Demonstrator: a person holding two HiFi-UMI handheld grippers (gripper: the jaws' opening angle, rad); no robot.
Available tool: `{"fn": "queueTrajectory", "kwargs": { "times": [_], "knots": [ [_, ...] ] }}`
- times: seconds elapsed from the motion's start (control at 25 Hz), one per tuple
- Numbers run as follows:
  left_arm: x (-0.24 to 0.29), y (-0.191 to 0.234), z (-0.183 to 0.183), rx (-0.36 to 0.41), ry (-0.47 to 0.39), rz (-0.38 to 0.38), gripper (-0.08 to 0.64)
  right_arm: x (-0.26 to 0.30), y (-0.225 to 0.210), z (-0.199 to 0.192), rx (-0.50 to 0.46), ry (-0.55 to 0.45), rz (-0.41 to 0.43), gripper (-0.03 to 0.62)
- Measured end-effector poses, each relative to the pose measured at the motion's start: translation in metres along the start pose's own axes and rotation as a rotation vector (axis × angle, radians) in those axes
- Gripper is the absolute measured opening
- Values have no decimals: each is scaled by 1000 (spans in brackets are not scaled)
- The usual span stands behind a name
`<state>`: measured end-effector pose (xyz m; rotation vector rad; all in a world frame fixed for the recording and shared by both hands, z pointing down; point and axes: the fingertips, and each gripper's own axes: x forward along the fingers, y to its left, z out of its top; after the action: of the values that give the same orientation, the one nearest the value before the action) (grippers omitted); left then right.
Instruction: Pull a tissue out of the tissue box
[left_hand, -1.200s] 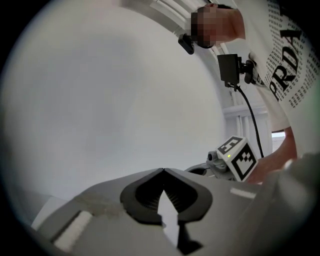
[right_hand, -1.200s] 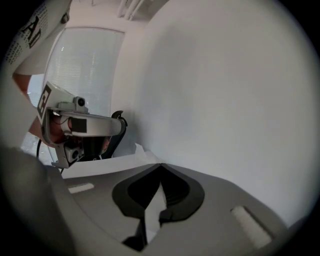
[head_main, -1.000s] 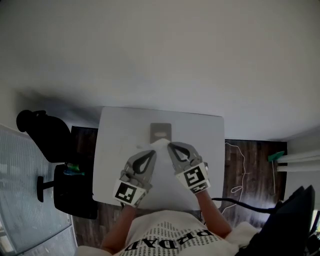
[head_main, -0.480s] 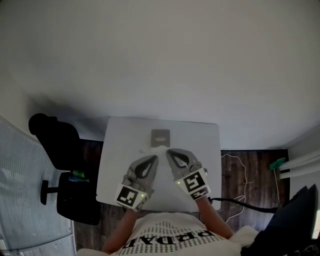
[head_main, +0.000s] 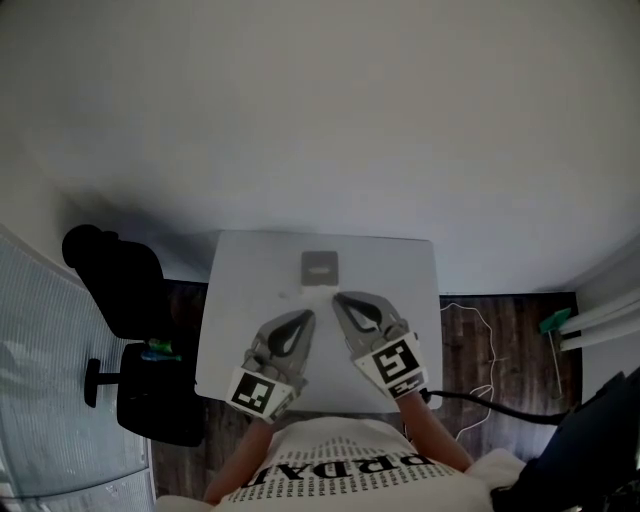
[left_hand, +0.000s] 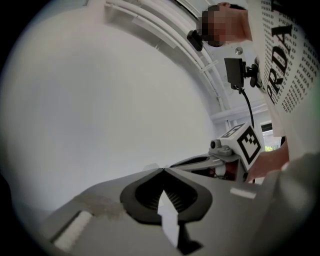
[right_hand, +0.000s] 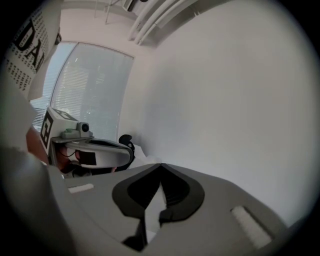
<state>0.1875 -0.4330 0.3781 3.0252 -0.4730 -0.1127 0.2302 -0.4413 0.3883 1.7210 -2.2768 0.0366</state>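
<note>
Tissue (left_hand: 166, 216) rose nr box (head_main: 320, 267); chair (head_main: 115, 290) beside table (head_main: 235, 310).

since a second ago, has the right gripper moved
Yes: the right gripper has pulled back from the tissue box, toward the near edge of the table.

The head view is dim and grey. A big soft shadow lies on the wall (head_main: 320, 120) above the table (head_main: 232, 320). Daylight comes through a window (right_hand: 90, 90). Both gripper views are round, with black corners and bent edges. The tissue (left_hand: 167, 216) up close is blurry.
</note>
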Motion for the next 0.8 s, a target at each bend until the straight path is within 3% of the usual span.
{"fn": "queueTrajectory", "kwargs": {
  "times": [0.8],
  "knots": [
    [-10, -9, 9, 18, -20, 6, -9, -6, 13, -3, 12, -25, -16, 8]
  ]
}}
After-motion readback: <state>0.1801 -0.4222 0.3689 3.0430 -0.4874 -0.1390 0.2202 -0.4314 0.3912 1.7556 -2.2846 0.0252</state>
